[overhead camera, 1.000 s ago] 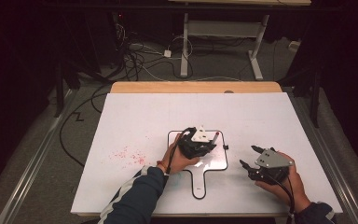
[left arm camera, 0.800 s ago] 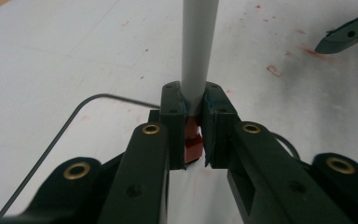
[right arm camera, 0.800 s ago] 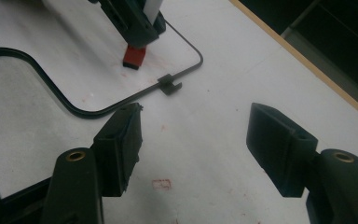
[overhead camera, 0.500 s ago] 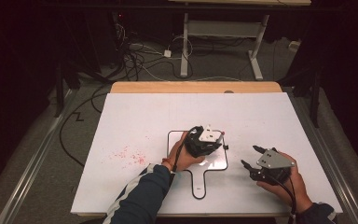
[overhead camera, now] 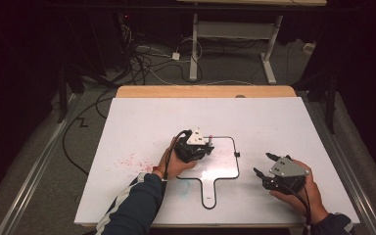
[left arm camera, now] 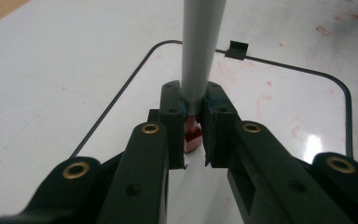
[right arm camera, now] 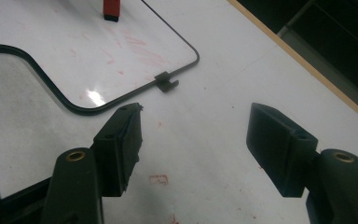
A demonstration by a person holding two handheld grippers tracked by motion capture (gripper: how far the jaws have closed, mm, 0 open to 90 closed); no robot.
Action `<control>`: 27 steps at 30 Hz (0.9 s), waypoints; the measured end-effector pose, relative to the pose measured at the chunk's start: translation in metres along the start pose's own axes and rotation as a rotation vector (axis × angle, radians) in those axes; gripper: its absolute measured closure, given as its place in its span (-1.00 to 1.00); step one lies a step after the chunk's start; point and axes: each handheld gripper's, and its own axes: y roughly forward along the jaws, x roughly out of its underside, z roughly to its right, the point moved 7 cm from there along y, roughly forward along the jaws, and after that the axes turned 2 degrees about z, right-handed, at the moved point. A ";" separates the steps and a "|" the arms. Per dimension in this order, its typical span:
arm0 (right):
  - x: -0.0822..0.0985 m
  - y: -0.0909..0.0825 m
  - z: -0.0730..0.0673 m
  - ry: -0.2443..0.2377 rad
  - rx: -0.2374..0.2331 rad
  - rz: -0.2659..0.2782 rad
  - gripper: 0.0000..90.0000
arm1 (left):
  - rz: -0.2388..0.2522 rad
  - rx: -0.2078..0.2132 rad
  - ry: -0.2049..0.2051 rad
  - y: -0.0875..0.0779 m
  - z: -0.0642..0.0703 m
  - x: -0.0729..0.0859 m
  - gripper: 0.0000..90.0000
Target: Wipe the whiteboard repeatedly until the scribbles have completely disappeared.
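Left gripper [overhead camera: 201, 147] is clamped on a grey-barrelled marker with a red end [left arm camera: 199, 60], its long axis running straight out from the jaws, held over the upper left part of the small white paddle-shaped board with a thin black outline [overhead camera: 225, 169]. Left hand is the nearer one, gripper tilted down over that board. Right gripper [overhead camera: 263, 165] rests just right of the board, jaws spread, holding nothing.

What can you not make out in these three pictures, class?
- Marker: its upper end is cut off by the top edge of the left gripper view.
- Marker tip: hidden between the pads of the left hand-held gripper.
- Red marks on the whiteboard: too small to read in the high view.
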 end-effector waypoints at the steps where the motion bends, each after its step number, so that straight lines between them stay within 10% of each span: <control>1: 0.000 0.000 0.000 0.000 -0.001 0.000 -0.19 | 0.005 0.001 -0.008 0.001 0.001 0.000 0.74; 16: -0.001 0.002 -0.001 -0.009 -0.011 0.001 -0.19 | 0.009 0.064 0.074 0.038 0.037 -0.030 0.75; 27: -0.002 0.000 0.000 -0.012 -0.009 0.007 -0.19 | 0.006 0.044 0.074 0.060 0.027 -0.046 0.75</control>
